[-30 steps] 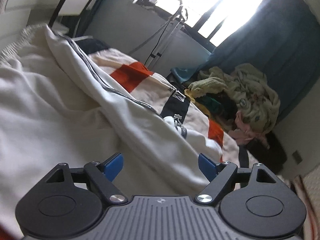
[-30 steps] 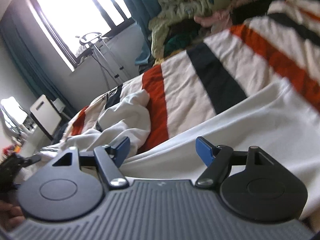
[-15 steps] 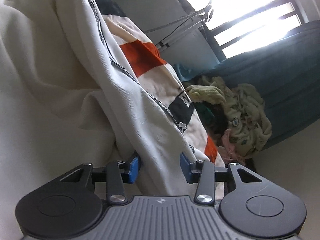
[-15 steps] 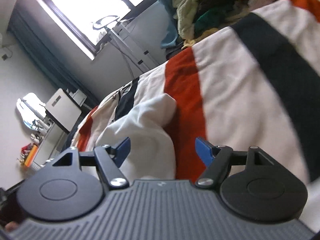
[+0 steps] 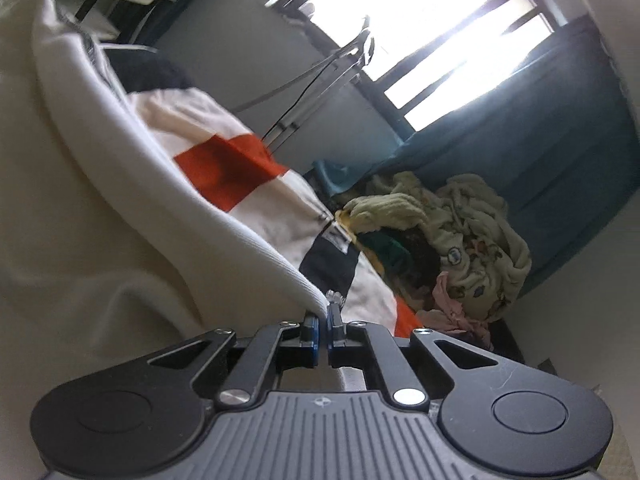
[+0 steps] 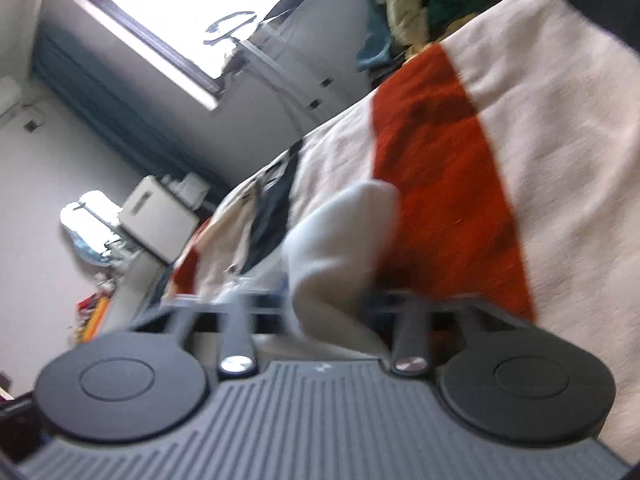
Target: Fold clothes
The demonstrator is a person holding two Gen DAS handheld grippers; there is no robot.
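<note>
A cream-white zip-up garment (image 5: pixel 100 220) lies on a bed with a white, orange and black striped cover (image 5: pixel 228 168). My left gripper (image 5: pixel 322 330) is shut on the garment's ribbed hem corner, right by the metal zipper end (image 5: pixel 334 298). In the right wrist view a white sleeve end (image 6: pixel 340 240) of the garment lies on the striped cover (image 6: pixel 440 168). My right gripper (image 6: pixel 326 300) straddles the sleeve, with its jaws still apart on either side of the cloth; the fingertips are blurred.
A pile of crumpled clothes (image 5: pixel 452 240) sits at the bed's far end under teal curtains (image 5: pixel 560 140). A metal stand (image 5: pixel 320 68) stands below the bright window. A white cabinet (image 6: pixel 160 216) and a cluttered shelf are beyond the bed's other end.
My left gripper has closed from wide open onto the garment's hem corner. My right gripper has moved from the garment's body to the sleeve end, and its jaws have narrowed around it.
</note>
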